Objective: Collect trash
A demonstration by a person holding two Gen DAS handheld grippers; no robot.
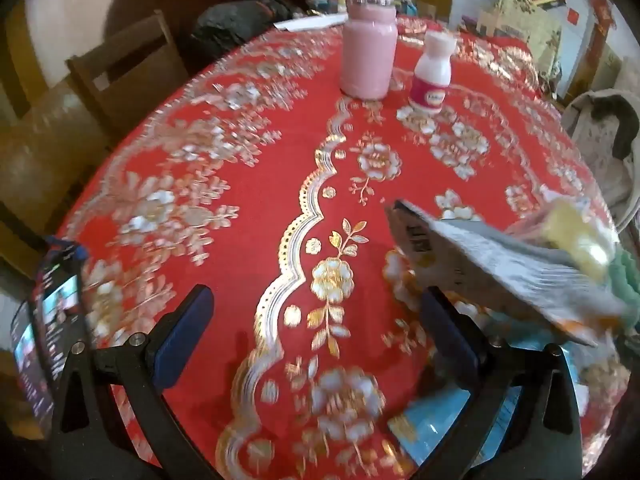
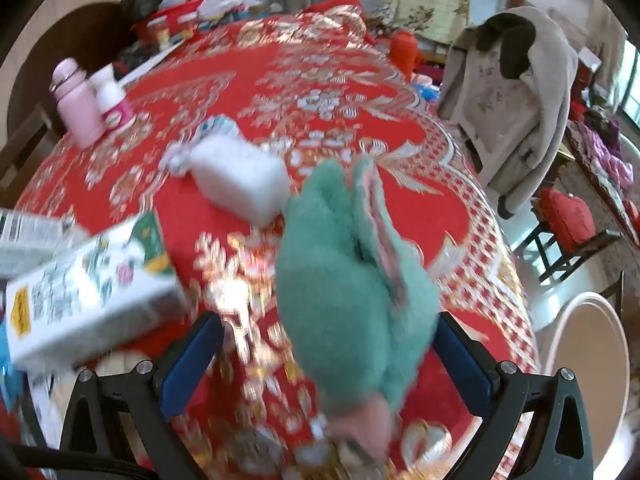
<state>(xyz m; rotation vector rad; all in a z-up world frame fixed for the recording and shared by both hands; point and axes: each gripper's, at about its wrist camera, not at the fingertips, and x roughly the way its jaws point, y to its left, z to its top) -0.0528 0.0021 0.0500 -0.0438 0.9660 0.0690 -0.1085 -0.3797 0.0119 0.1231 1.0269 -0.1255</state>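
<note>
In the right wrist view a green plush toy (image 2: 352, 280) with pink-lined ears lies on the red tablecloth (image 2: 320, 92), between the wide-apart fingers of my right gripper (image 2: 328, 360). The pads do not press it, and there is a gap on the left side. A white printed carton (image 2: 92, 284) lies to the left, and a white foam-like block (image 2: 240, 176) lies beyond. My left gripper (image 1: 316, 336) stands open over bare cloth. The carton (image 1: 480, 264) sits just past its right finger, and a blue packet (image 1: 436, 420) lies under that finger.
A pink flask (image 1: 368, 52) and a small white bottle with a pink label (image 1: 432, 76) stand at the far side. A phone (image 1: 44, 328) is at the left edge. A wooden chair (image 1: 128, 64) is on the left. A coat hangs over a chair (image 2: 508, 92) on the right.
</note>
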